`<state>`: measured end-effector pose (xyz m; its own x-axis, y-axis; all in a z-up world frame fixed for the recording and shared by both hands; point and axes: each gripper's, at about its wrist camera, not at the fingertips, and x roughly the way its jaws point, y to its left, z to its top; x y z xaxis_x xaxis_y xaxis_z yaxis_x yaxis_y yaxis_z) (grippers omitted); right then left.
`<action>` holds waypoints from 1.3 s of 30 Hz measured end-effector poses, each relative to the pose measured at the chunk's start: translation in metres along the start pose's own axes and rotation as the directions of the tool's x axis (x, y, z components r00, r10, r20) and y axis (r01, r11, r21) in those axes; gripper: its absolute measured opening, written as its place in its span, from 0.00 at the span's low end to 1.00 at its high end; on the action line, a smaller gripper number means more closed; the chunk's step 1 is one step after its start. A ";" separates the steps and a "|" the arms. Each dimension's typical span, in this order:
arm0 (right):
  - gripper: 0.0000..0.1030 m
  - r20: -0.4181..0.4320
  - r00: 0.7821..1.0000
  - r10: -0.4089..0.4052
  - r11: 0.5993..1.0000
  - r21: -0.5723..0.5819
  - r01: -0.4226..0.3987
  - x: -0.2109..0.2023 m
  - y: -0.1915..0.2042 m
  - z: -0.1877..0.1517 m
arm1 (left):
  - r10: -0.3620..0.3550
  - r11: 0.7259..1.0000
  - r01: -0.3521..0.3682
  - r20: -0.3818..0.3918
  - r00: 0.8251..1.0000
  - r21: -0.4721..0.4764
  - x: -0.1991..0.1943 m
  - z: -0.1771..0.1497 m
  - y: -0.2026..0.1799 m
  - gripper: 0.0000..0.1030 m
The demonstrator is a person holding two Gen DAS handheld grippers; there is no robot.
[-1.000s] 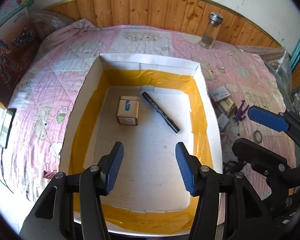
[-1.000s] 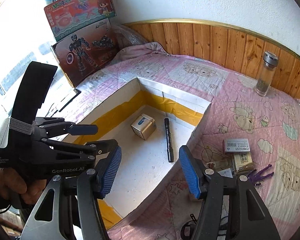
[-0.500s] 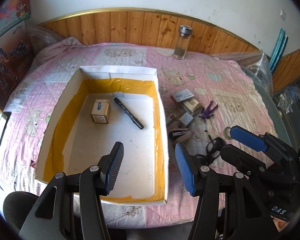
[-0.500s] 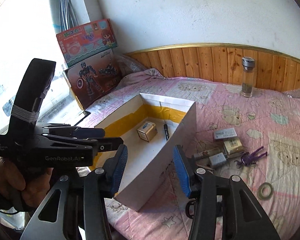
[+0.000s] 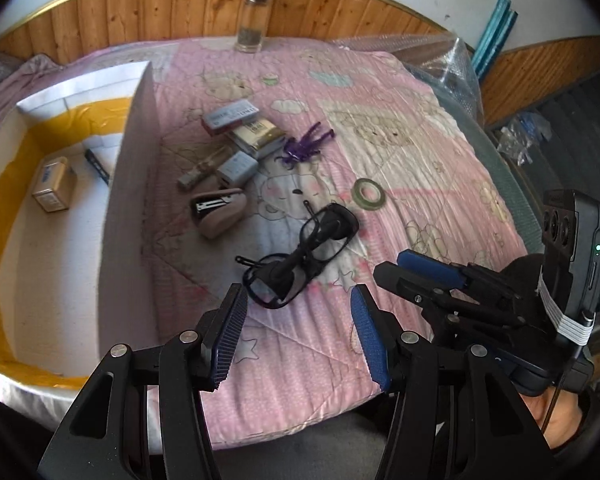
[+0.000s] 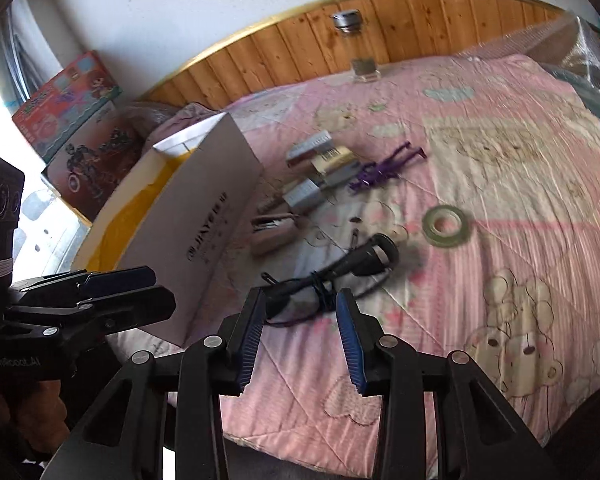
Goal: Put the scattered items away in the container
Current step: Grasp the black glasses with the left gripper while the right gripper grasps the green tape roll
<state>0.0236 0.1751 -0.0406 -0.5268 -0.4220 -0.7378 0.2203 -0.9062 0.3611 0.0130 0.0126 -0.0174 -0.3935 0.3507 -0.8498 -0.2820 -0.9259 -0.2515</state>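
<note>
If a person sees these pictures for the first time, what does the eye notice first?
Probably the black glasses, lying folded on the pink quilt just ahead of both open grippers, left and right. Next, the white box with yellow lining at the left, holding a small carton and a marker.

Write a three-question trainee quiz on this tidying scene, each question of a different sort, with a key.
1. True or false: the glasses already lie inside the box.
2. Which thing lies in the box beside the small carton? A) stapler B) marker C) tape ring
3. Fill in: the jaws of the right gripper stand ____, nearest the glasses.

Key:
1. False: they lie on the quilt, outside the box.
2. B: the marker. The stapler and tape ring are on the quilt.
3. Open. The left gripper is open too, holding nothing.
</note>
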 end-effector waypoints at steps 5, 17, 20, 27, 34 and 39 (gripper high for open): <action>0.38 -0.065 0.997 -0.035 0.991 0.128 0.043 0.016 -0.042 -0.002 | 0.006 0.997 -0.003 -0.037 0.999 0.076 0.044 0.013 -0.015 0.55; 0.38 -0.117 0.979 -0.169 0.955 0.226 0.192 0.068 -0.107 0.053 | 0.027 0.999 -0.022 -0.142 0.989 0.032 0.122 0.022 0.008 0.55; 0.32 -0.135 0.972 -0.191 0.950 0.224 0.218 0.081 -0.114 0.058 | -0.001 1.000 0.002 -0.137 0.991 0.001 0.126 0.020 0.015 0.55; 0.17 -0.130 0.952 -0.278 0.954 0.081 0.289 0.099 -0.105 0.069 | 0.044 0.998 -0.040 -0.095 0.994 0.046 0.131 0.025 0.007 0.37; 0.16 -0.113 0.950 -0.292 0.952 0.057 0.299 0.096 -0.106 0.065 | -0.006 0.999 0.001 -0.112 0.994 -0.042 0.126 0.024 0.013 0.18; 0.16 -0.091 0.959 -0.268 0.956 0.096 0.277 0.081 -0.104 0.058 | -0.008 0.996 -0.002 -0.108 0.994 -0.090 0.116 0.016 0.016 0.18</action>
<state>-0.0894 0.2369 -0.1048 -0.4892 -0.1640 -0.8566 -0.0140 -0.9806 0.1957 -0.0513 0.0402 -0.1124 -0.2942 0.3409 -0.8929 -0.2017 -0.9353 -0.2907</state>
